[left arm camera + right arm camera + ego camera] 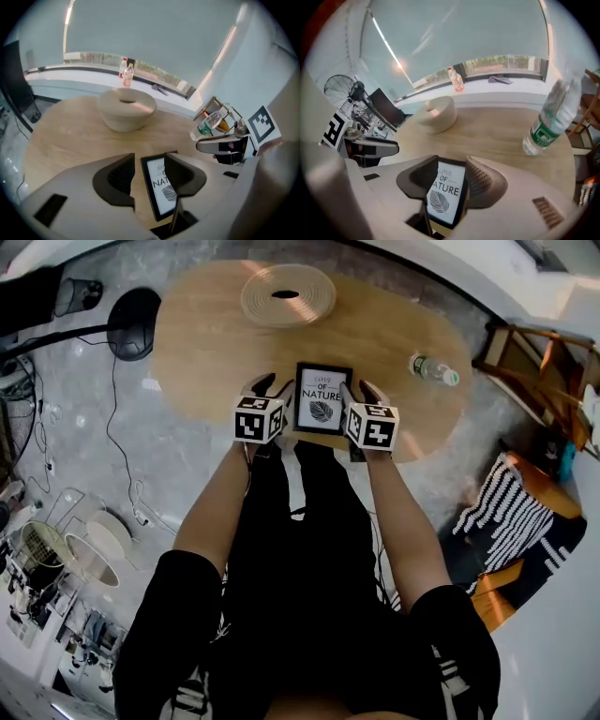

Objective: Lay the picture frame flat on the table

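Forearms point(217, 507) of the person reached forward to the left gripper point(271, 388) and right gripper point(359, 390), positioned at either side of the picture frame point(322, 399). Jaws of both grippers stood wide apart, straddling the frame's side edges without pressing on it. Frame position was flat and face up on the wooden table point(206, 352), near its front edge.

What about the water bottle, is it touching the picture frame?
Apart. The head view shows a stretch of bare wooden table between the water bottle and the picture frame.
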### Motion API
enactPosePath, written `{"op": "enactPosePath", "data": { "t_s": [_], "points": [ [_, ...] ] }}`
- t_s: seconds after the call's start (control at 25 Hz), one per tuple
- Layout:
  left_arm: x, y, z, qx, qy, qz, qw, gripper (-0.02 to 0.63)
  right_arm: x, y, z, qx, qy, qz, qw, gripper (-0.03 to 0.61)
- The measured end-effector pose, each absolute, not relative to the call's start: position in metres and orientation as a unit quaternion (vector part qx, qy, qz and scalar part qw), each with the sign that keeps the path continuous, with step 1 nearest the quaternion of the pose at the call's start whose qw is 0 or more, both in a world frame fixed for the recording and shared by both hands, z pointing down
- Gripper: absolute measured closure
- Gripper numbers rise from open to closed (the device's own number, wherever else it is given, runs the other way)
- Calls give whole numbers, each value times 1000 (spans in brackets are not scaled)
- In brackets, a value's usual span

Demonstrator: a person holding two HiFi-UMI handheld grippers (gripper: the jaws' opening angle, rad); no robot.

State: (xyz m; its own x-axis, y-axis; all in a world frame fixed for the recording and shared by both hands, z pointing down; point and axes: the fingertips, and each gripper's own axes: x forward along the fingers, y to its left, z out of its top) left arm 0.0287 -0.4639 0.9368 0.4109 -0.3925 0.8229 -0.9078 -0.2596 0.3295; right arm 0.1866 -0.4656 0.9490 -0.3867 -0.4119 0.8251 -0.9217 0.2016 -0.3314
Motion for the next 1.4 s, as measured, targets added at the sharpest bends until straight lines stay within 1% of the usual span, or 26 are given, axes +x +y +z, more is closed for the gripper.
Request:
{"op": "enactPosePath", "data": {
  "t_s": [0.08, 0.16, 0.24, 0.28, 0.32, 0.4, 0.6, 0.76, 0.88, 1.0, 1.2, 1.4],
  "points": [
    [18, -482, 883, 746, -469, 277, 382, 413, 182, -476, 897, 480, -732, 402, 269, 392],
    [9, -494, 823, 761, -489, 246, 349, 428, 177, -482, 836, 498, -746, 373, 236, 429],
    [-2, -500, 760, 772, -511, 222, 305, 463, 172, -486, 771, 521, -758, 338, 200, 481],
    [-9, -500, 728, 776, -524, 215, 277, 553, 169, -486, 739, 531, -763, 319, 183, 501],
    [-16, -498, 697, 780, -536, 210, 248, 588, 165, -484, 708, 541, -767, 300, 168, 524],
    [-28, -490, 637, 786, -549, 198, 202, 591, 155, -479, 647, 556, -777, 259, 144, 563],
    [-60, -466, 510, 791, -573, 157, 148, 592, 113, -473, 505, 550, -813, 168, 93, 565],
    [-97, -452, 429, 783, -598, 123, 119, 592, 88, -465, 404, 550, -828, 102, 44, 566],
    [-126, -443, 375, 780, -611, 84, 103, 592, 69, -450, 344, 549, -834, 51, 21, 566],
    [-140, -442, 328, 790, -606, 64, 74, 592, 56, -447, 309, 553, -833, 22, 7, 566],
    [-157, -424, 279, 784, -617, 70, 9, 592, 47, -434, 285, 560, -829, 18, -6, 566],
    [-164, -415, 258, 788, -613, 56, -2, 592, 37, -429, 261, 564, -826, 1, -20, 566]
  ]
}}
